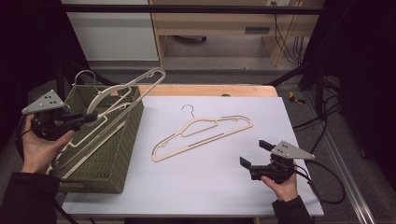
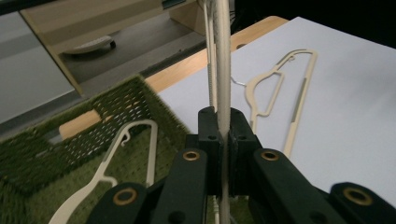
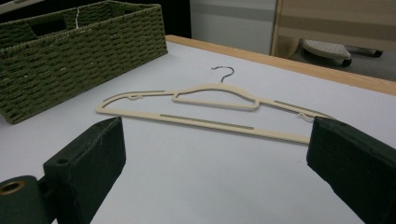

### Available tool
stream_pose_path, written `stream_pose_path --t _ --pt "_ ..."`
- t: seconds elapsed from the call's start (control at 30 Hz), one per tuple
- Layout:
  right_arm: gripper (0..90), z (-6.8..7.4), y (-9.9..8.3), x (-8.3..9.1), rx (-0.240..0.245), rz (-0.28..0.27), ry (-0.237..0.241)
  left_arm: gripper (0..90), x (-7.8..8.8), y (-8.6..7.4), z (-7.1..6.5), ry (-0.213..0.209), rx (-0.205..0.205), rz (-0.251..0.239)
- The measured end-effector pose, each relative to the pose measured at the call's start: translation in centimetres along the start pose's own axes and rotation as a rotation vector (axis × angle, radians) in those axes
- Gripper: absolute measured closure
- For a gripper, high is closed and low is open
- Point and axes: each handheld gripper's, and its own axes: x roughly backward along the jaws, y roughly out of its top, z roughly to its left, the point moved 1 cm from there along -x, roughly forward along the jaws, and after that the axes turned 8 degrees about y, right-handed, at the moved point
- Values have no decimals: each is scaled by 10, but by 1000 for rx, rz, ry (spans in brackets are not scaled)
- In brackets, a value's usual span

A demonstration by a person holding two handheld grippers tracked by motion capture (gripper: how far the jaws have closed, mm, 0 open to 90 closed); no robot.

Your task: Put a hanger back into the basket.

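Note:
My left gripper (image 1: 91, 116) is over the green woven basket (image 1: 122, 154) at the table's left, shut on a cream hanger (image 1: 140, 84) that tilts up out of the basket. In the left gripper view the jaws (image 2: 224, 128) pinch that hanger's bar (image 2: 223, 60). More cream hangers (image 2: 107, 172) lie inside the basket (image 2: 140, 100). Another cream hanger (image 1: 201, 133) with a metal hook lies flat on the white table top. My right gripper (image 1: 256, 154) stands open, near the front right of it. The right gripper view (image 3: 218, 140) has this flat hanger (image 3: 210, 105) ahead between the jaws, untouched.
The white sheet (image 1: 224, 186) covers a wooden table whose far edge (image 1: 210, 88) shows. Beyond it stand a wooden shelf unit (image 1: 224, 28) and a white cabinet. Cables (image 1: 322, 116) run over the floor at the right. A black bar (image 1: 187, 8) crosses overhead.

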Motion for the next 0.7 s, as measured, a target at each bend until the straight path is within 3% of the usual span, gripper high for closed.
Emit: stream_pose_path --t 0.03,0.2,0.4,0.7 --pt "53 0 0 0 0 2 1 865 0 -3 4 11 -6 5" --pt "53 0 0 -1 1 2 3 865 -2 -21 29 33 41 27" --pt "54 0 0 0 -1 0 7 865 -3 -42 52 73 57 68" --pt "53 0 -1 -1 3 10 6 865 -8 -69 74 94 84 109"
